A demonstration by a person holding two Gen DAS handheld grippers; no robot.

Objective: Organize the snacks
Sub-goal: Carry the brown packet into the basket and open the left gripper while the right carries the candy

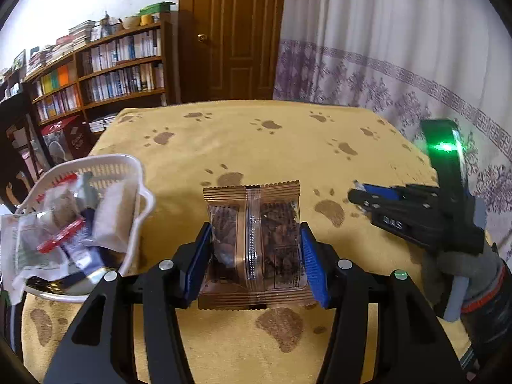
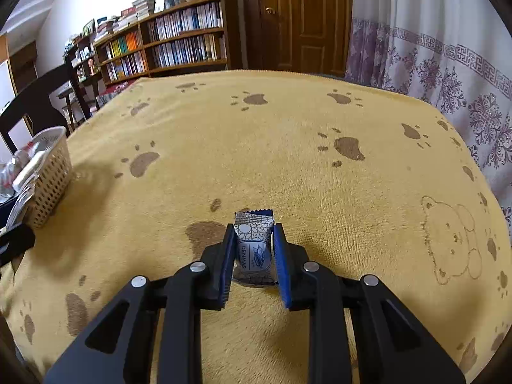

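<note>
In the left wrist view my left gripper (image 1: 254, 230) is shut on a gold-edged clear snack packet (image 1: 256, 198) with dark pieces inside, low over the yellow paw-print cloth (image 1: 256, 147). A white slotted basket (image 1: 140, 172) holding several wrapped snacks stands just to its left. My right gripper (image 1: 358, 193), held by a gloved hand (image 1: 460, 265), hovers to the right of the packet. In the right wrist view that right gripper (image 2: 253, 228) is shut on a small silver-blue DENMAS packet (image 2: 254, 249) close to the cloth. The basket (image 2: 52, 172) is far left there.
The table's far edge (image 1: 243, 104) meets a brown door (image 1: 233, 32) and a patterned curtain (image 1: 384, 64). A bookcase (image 1: 121, 70) and a dark chair (image 2: 35, 102) stand off the left side. A bear print (image 2: 451, 240) marks the cloth at right.
</note>
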